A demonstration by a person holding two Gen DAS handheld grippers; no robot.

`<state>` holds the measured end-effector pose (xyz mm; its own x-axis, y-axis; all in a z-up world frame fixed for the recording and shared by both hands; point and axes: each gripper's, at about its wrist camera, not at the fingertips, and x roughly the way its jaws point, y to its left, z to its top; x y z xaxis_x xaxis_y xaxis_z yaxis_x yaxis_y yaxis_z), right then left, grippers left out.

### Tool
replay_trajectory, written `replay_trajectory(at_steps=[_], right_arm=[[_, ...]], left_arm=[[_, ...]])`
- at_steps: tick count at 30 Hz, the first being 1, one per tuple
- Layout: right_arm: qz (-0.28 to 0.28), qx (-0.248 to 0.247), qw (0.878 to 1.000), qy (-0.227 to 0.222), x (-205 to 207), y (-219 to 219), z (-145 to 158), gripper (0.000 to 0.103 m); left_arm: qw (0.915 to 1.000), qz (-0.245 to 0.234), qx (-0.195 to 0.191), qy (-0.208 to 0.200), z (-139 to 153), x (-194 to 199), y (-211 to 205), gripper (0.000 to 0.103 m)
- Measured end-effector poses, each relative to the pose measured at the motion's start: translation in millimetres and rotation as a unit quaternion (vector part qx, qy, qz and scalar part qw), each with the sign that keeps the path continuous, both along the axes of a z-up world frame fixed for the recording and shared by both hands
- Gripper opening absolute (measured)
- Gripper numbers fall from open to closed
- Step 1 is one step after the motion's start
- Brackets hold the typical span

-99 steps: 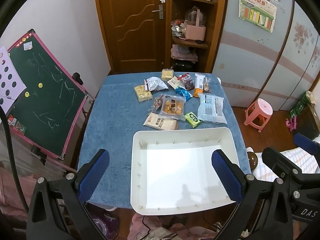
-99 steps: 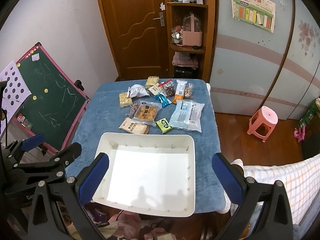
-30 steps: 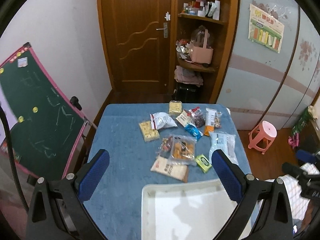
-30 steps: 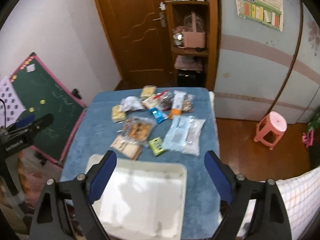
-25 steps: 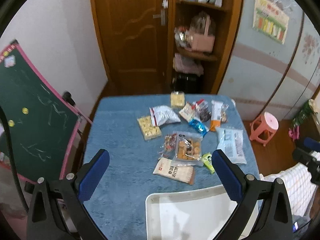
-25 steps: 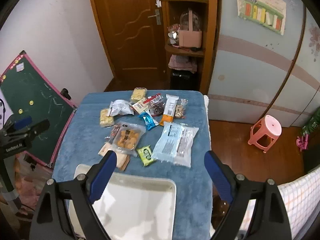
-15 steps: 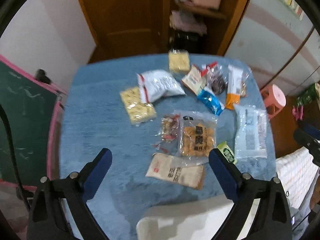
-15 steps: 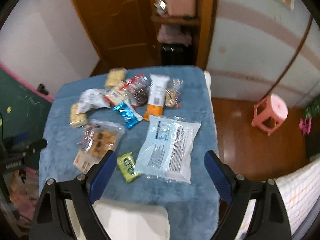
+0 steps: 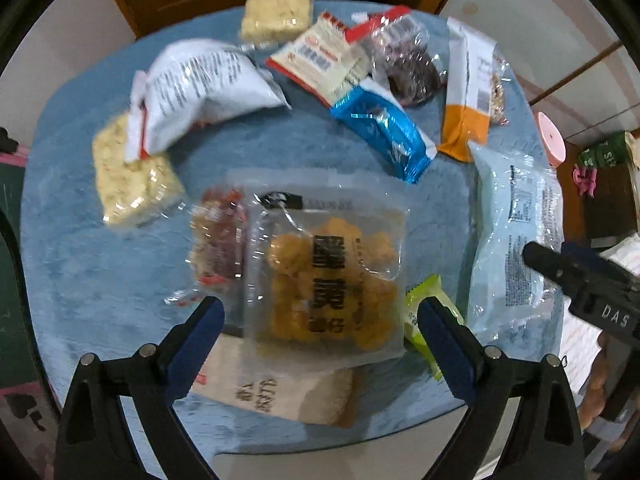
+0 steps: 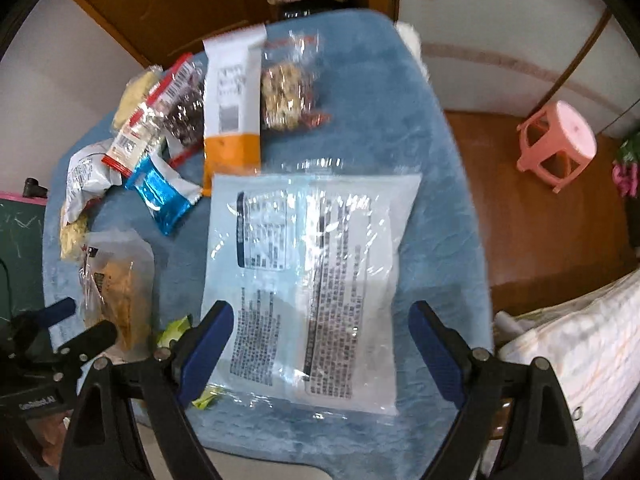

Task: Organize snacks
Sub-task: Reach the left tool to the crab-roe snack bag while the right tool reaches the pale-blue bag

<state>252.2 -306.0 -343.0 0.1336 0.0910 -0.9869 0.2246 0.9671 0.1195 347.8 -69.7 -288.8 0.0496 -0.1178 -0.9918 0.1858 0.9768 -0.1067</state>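
1. Left wrist view: the left gripper (image 9: pixel 320 322) hangs over the snacks with its jaws spread wide and nothing held between them.
2. Between and just beyond its fingers lies a clear bag of golden puffs (image 9: pixel 330 276), flat on the blue tablecloth (image 9: pixel 100 280).
3. That bag overlaps a beige packet (image 9: pixel 288 396) at its near edge and a clear pack of red-wrapped sweets (image 9: pixel 218 246) at its left side.
4. A small green packet (image 9: pixel 426 312) lies just beside the right-hand finger.
5. Farther off lie a blue foil packet (image 9: pixel 380 128), a white crisp bag (image 9: pixel 204 84), a yellow cracker pack (image 9: pixel 130 176) and an orange-and-white pouch (image 9: pixel 466 92).
6. Right wrist view: the right gripper (image 10: pixel 320 344) also stands with jaws wide apart, gripping nothing.
7. Beneath it a large pale-blue bag (image 10: pixel 308 276) lies flat, printed side up, reaching in between the fingers; contact cannot be judged.
8. The left gripper shows at the lower left edge of this view, near the bag of golden puffs.
9. A pink stool (image 10: pixel 556 144) stands on the wooden floor, well apart from the table.
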Motion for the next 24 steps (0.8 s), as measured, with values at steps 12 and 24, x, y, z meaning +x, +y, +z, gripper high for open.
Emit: replay_trajectory(at_steps=[12, 24], right_arm=[[-0.012, 0.038, 0.999, 0.026, 9.4, -10.2, -31.3, 0.1], [-0.019, -0.01, 0.998, 0.054, 34.9, 24.5, -36.0, 0.103]], left_arm=[[0.9981, 0.044, 0.044, 0.008, -44.5, 10.9, -25.8, 0.097], [0.9948, 0.081, 0.062, 0.013, -77.2, 18.1, -41.5, 0.089]])
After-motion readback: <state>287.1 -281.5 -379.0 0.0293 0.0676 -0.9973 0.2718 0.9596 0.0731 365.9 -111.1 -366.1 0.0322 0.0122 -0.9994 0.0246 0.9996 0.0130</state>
